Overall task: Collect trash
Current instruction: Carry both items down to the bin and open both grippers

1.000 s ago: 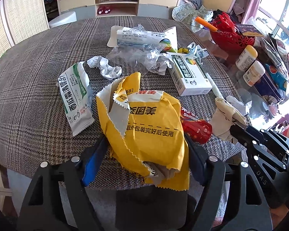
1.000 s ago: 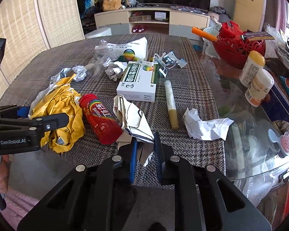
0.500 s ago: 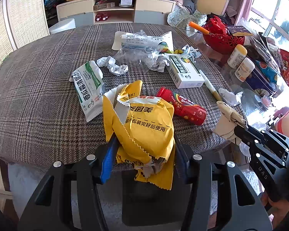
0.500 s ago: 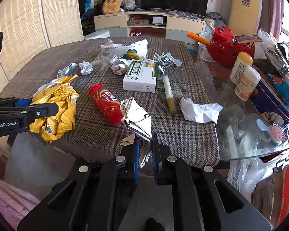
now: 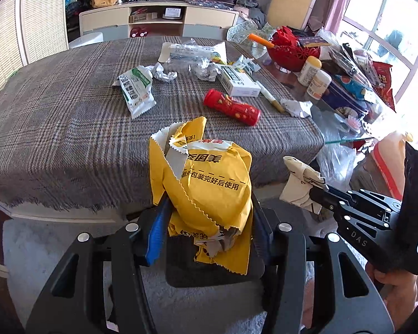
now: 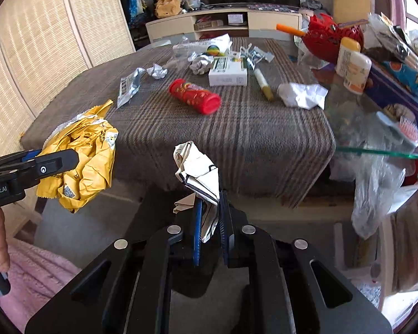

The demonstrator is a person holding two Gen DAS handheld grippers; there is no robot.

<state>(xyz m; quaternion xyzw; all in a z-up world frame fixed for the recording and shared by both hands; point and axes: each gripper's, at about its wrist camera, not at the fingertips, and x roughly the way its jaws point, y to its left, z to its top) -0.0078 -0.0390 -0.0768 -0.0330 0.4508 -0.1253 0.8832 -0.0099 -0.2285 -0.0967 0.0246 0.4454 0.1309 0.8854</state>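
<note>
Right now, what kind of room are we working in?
Most likely a home living room: a low TV cabinet stands against the far wall, a cloth-covered table holds the litter, and a big window lights the right side.

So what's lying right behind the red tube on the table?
Just behind the red tube lies a white medicine box, with a pale marker pen beside it. Crumpled foil and plastic wrappers sit further back. Anything lying behind the box is covered by it.

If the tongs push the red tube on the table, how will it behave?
The red tube lies on its side and looks round, so it would probably roll. It seems stiff, unlike the crumpled paper nearby. The woven cloth may slow it.
</note>
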